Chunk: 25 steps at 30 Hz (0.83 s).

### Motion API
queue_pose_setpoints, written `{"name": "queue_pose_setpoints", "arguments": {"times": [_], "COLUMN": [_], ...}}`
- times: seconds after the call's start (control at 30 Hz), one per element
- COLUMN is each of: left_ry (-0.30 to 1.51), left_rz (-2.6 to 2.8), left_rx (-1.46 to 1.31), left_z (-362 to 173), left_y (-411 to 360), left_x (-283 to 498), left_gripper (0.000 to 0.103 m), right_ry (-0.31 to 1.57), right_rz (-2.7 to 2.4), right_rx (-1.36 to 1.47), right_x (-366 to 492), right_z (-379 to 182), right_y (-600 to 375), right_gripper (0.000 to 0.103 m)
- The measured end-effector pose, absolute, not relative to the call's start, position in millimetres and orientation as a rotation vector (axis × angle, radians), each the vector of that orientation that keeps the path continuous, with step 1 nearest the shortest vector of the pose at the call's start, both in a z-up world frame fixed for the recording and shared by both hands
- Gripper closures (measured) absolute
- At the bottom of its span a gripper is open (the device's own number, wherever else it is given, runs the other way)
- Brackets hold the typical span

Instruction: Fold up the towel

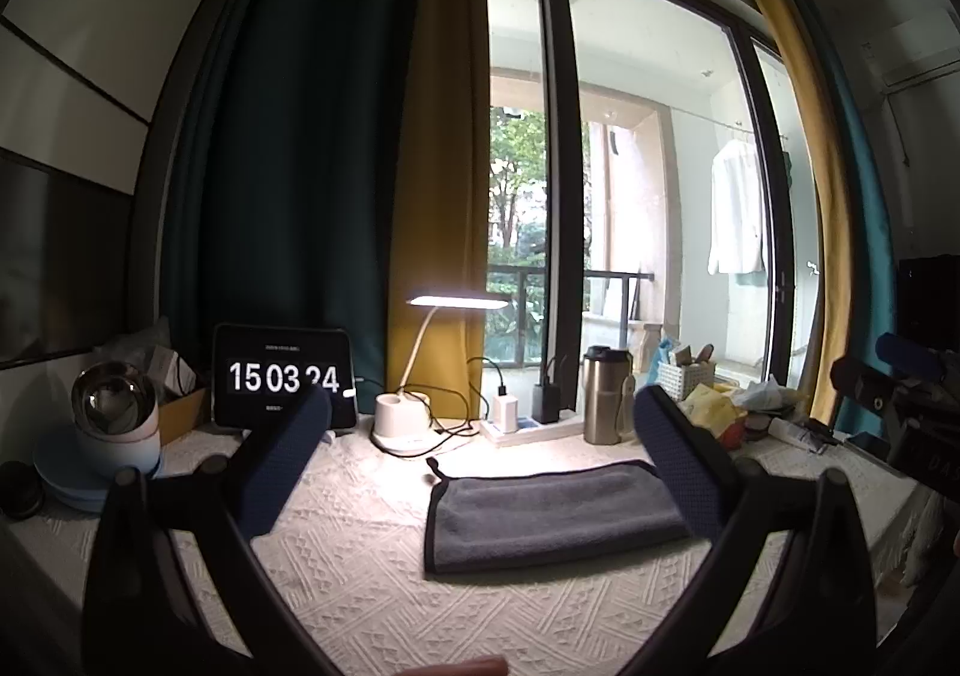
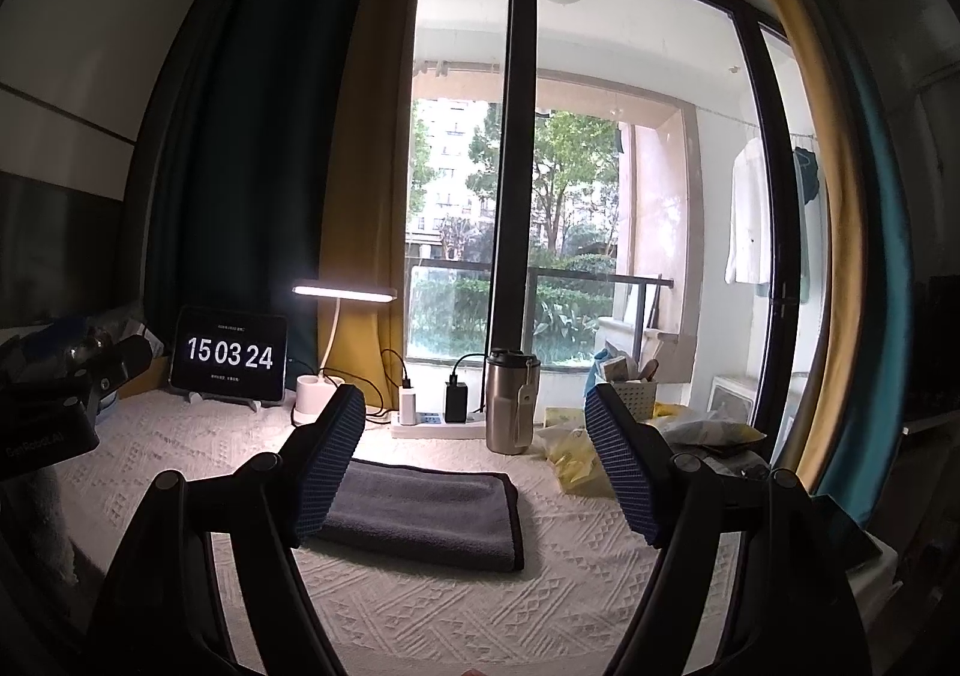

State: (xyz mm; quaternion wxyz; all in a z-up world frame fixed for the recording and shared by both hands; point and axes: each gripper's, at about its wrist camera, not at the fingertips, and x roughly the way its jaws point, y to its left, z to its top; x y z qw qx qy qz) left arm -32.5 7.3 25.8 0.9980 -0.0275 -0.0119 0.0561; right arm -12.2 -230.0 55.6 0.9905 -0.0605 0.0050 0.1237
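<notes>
The counter (image 1: 372,586), under a white textured cloth, carries a grey towel (image 1: 552,514) lying flat near its middle, in front of the steel tumbler (image 1: 605,403) and desk lamp (image 1: 399,424). The towel looks already doubled, with its long axis running left to right. It is probably soft, light and limp, so the dark-bound corners look best for gripping. The left gripper (image 1: 480,466) and right gripper (image 2: 474,460) hover above it, jaws wide apart and empty.
</notes>
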Motion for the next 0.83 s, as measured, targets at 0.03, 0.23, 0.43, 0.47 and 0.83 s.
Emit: {"name": "queue_pose_setpoints", "arguments": {"times": [0.03, 0.23, 0.43, 0.47, 0.83], "left_ry": [-0.024, -0.018, -0.019, -0.021, -0.034], "left_rz": [0.113, 0.110, 0.112, 0.112, 0.106], "left_rx": [-0.056, -0.056, -0.061, -0.062, -0.067], "left_z": [25.6, 25.8, 26.2, 26.2, 25.4], "left_y": [7.1, 6.5, 6.6, 6.7, 5.7], "left_x": [-32.5, -31.5, -31.1, -31.1, -35.0], "left_gripper": [0.001, 0.001, 0.001, 0.001, 0.001], "right_ry": [0.011, 0.018, 0.032, 0.037, 0.057], "right_rz": [0.248, 0.250, 0.257, 0.259, 0.263], "right_rx": [-0.122, -0.117, -0.109, -0.104, -0.087], "right_x": [-11.5, -9.8, -5.9, -5.0, -2.5], "right_z": [55.8, 56.4, 55.8, 55.7, 56.0], "right_y": [-230.0, -228.9, -226.7, -226.7, -227.2], "right_gripper": [0.024, 0.024, 0.024, 0.024, 0.024]}}
